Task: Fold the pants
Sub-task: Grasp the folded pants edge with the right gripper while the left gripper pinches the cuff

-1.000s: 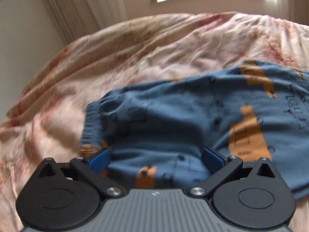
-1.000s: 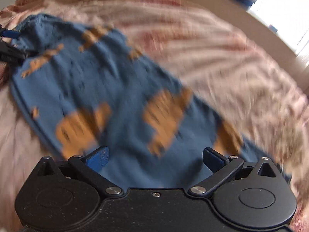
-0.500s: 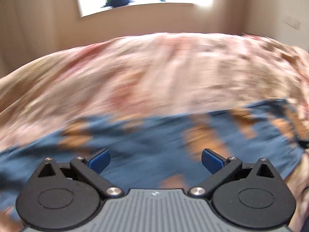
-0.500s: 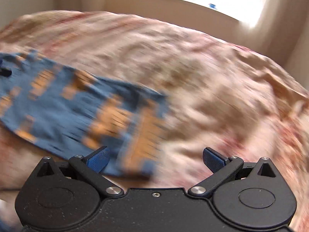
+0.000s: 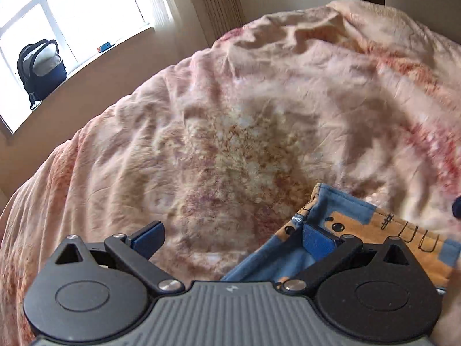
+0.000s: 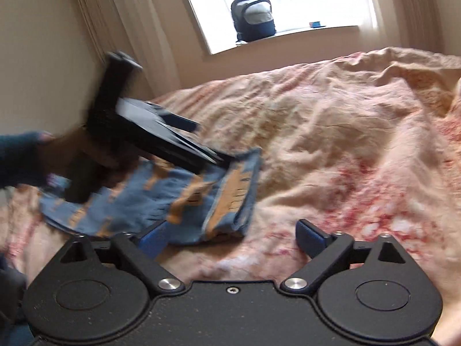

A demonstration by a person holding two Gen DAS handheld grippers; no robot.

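The blue pants with orange print [image 6: 184, 201] lie on the pink blanket [image 6: 345, 144], their right end folded over. In the left wrist view the pants' hem corner [image 5: 340, 216] sits at the lower right, against my left gripper's right pad [image 5: 317, 240]. My left gripper [image 5: 232, 240] is open, with bare blanket [image 5: 230, 144] between its fingers. In the right wrist view the left gripper's black body [image 6: 149, 132] hovers over the pants, blurred. My right gripper [image 6: 232, 238] is open and empty, just in front of the pants' folded end.
A window with a dark backpack [image 6: 253, 17] on its sill is at the far wall, with curtains [image 6: 121, 23] beside it. The rumpled blanket stretches to the right. A hand in a dark sleeve [image 6: 17, 155] holds the left gripper.
Both grippers have swung right along the pants towards the hem end. The left view has turned from the wide blue cloth to mostly blanket. Both grippers stay open.
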